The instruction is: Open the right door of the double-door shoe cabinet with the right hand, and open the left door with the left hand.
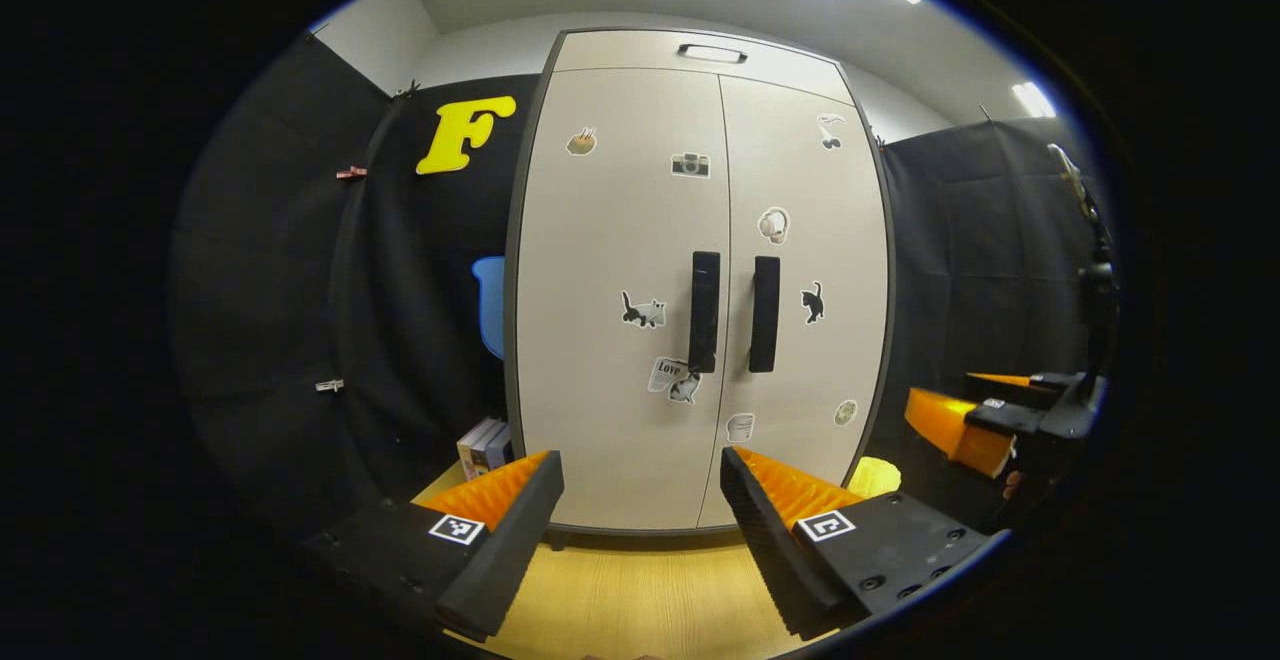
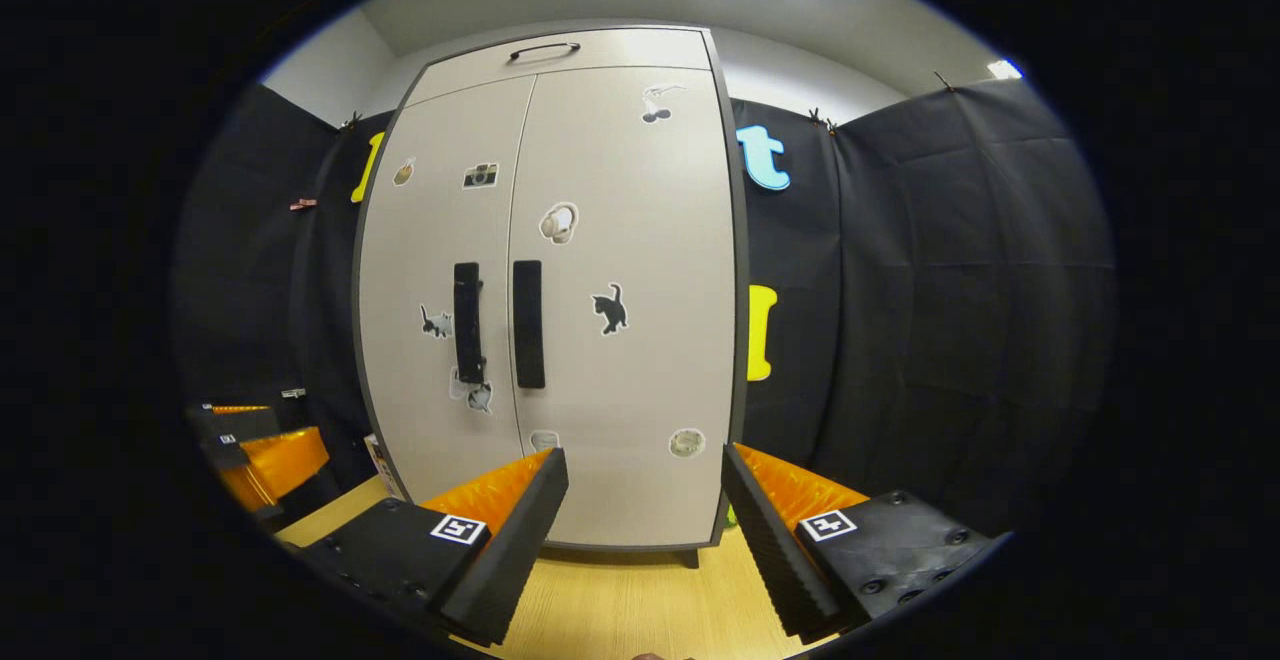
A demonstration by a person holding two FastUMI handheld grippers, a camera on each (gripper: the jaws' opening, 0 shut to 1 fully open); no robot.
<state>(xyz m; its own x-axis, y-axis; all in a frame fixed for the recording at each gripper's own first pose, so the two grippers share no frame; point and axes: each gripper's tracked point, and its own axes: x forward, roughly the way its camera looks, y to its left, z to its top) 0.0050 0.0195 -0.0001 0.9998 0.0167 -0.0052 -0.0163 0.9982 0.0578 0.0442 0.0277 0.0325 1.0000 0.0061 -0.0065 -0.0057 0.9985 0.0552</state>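
Note:
A pale grey double-door shoe cabinet (image 1: 640, 240) (image 2: 600, 190) stands upright ahead, both doors closed and dotted with stickers. Two black vertical handles sit at the centre seam: the left door handle (image 1: 704, 311) (image 2: 467, 322) and the right door handle (image 1: 764, 314) (image 2: 528, 324). My left gripper (image 1: 640, 500) is open, low in front of the cabinet and well short of it, nothing between its fingers. My right gripper (image 2: 645, 500) is open too, facing the right door's lower part from a distance. The right gripper (image 1: 985, 420) also appears at the right of the left gripper view; the left gripper (image 2: 255, 450) at the left of the right gripper view.
The cabinet stands on a light wooden floor (image 1: 640, 590). Black cloth walls flank it on both sides. A few small boxes (image 1: 485, 445) sit by its lower left corner, and a yellow object (image 1: 873, 475) lies near its lower right corner. A top handle (image 1: 712, 52) crowns the cabinet.

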